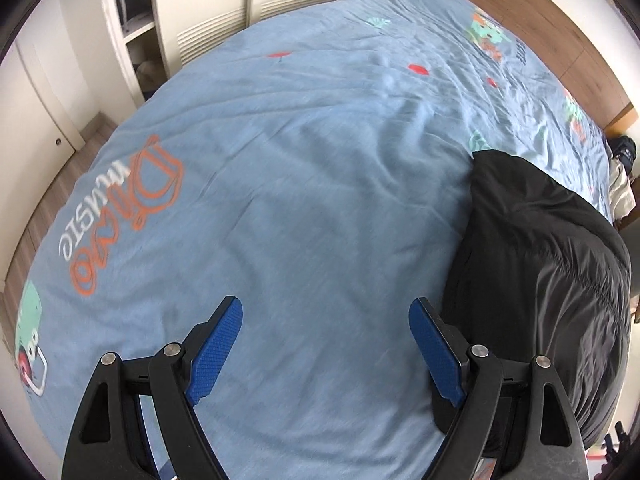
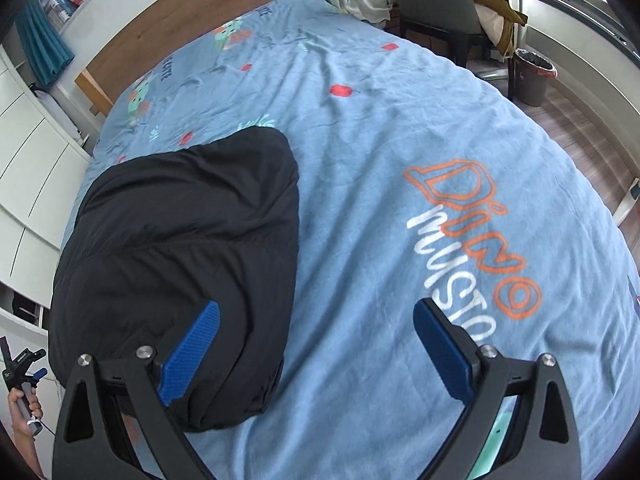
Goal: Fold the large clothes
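My blue bedspread [image 2: 380,128] gives a broad flat folding surface. The black padded jacket [image 2: 180,248] lies bundled at its near side. My left tongs [image 1: 326,344] and right tongs [image 2: 316,354] hover released, gripping nothing.

Both views bright, soft daylight, no harsh shadows. Right wrist view: light comes from the window [image 2: 592,12] at top right; white wall strip beside it is near blown out. Heavy fisheye bend in both, bed cover [image 1: 304,208] bulges like a dome, black vignette in all corners. Left wrist view: slight motion smear on the orange print [image 1: 132,216] and the cover near the bed's near edge; far edge softer. Black jacket [image 2: 180,248] reads dark, little fold detail, faint sheen on its quilting in the left wrist view. Blue pads [image 1: 218,348] sharp, well lit.
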`<state>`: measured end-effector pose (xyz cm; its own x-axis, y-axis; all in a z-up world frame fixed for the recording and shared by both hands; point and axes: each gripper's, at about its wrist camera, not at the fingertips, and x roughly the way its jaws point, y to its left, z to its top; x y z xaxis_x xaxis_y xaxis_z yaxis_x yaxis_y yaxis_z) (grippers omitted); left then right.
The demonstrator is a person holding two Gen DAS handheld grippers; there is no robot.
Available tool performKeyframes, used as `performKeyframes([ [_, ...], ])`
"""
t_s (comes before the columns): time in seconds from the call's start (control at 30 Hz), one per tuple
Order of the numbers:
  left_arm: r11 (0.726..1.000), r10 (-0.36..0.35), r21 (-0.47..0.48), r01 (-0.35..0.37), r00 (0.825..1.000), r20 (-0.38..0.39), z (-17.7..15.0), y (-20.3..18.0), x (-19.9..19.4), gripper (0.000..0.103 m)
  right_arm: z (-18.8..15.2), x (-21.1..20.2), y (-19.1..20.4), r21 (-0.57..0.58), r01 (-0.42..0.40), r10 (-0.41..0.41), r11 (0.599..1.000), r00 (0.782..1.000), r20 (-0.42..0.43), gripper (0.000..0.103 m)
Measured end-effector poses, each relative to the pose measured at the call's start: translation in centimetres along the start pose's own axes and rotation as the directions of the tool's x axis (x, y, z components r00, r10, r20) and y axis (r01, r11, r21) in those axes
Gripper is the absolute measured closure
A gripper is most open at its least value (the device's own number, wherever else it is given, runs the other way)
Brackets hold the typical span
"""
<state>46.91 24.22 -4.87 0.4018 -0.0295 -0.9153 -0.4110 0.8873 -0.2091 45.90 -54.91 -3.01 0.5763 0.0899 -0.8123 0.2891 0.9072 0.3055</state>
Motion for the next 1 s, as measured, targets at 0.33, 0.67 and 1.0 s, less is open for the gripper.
performKeyframes([
  [0.33,0.982,-0.189,-0.021,0.189,0.982,0.005,-2.5,-0.1,1.9,0.019,-2.4,1.3,1.2,0.005,-0.086,0.086,0.996,0.996,0.001,0.005],
  [0.67,0.854,-0.520,-0.051,0.518,0.852,-0.058,-2.6,-5.0,6.4,0.009,-3.5,6.7,0.2,0.205,-0.327,0.335,0.922,0.942,-0.001,0.000],
  [1.0,0.737,-0.674,-0.153,0.658,0.733,-0.096,-2.4,-7.2,11.9,0.001,-3.9,14.2,-0.3,0.354,-0.504,0.539,0.788,0.842,-0.001,0.000],
])
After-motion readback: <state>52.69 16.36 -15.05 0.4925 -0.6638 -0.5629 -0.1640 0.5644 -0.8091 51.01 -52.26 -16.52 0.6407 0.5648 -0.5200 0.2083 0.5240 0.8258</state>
